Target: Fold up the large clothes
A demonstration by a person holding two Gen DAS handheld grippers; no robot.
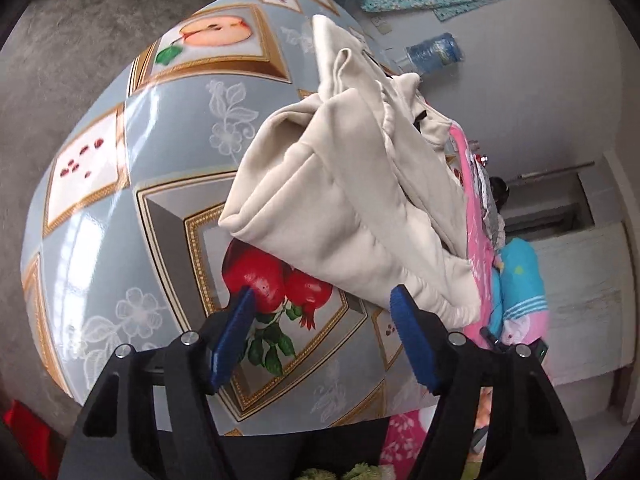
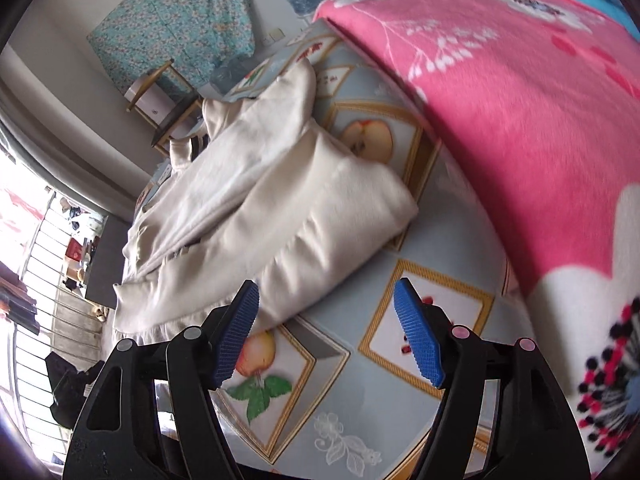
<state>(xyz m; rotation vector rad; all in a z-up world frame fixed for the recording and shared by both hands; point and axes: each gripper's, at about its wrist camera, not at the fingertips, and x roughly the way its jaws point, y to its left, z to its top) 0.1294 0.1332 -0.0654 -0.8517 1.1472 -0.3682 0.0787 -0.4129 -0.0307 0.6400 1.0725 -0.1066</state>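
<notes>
Item one: your left claw (image 1: pixel 322 308), black arms with blue ribbed pads, jaws apart and nothing between them. It hovers over the counter (image 1: pixel 168 152), which wears a glossy grey-blue oilcloth printed with gold-framed fruit pictures and white flowers.

Item two: your right claw (image 2: pixel 326 306), same build, jaws likewise apart and gripping nothing.

Item three: the cream fleece garment (image 1: pixel 340 200), large and soft, lying bunched in thick folds on the counter just ahead of both claws. In the right wrist view its near edge sits just beside the left pad (image 2: pixel 236 332); whether they touch you cannot tell.

Item four: a pink fleece blanket (image 2: pixel 520 100) with white flower print, lying beside the garment.
</notes>
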